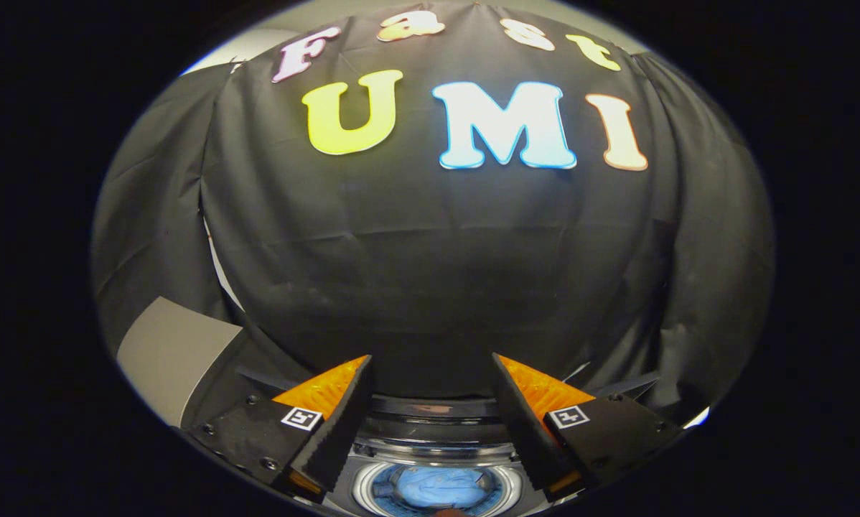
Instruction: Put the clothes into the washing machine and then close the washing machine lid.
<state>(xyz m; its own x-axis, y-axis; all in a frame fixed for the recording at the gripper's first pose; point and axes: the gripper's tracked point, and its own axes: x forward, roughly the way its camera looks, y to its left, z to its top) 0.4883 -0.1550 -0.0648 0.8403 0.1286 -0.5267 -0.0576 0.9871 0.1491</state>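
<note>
Gripper view: the gripper hangs above a washing machine, its two fingers spread wide apart and holding nothing. Between the fingers, toward six o'clock, the machine's round drum opening shows, with blue clothes lying inside it. The lid stands raised at the drum's twelve o'clock side. Black cloth wall rises beyond the fingers.
</note>
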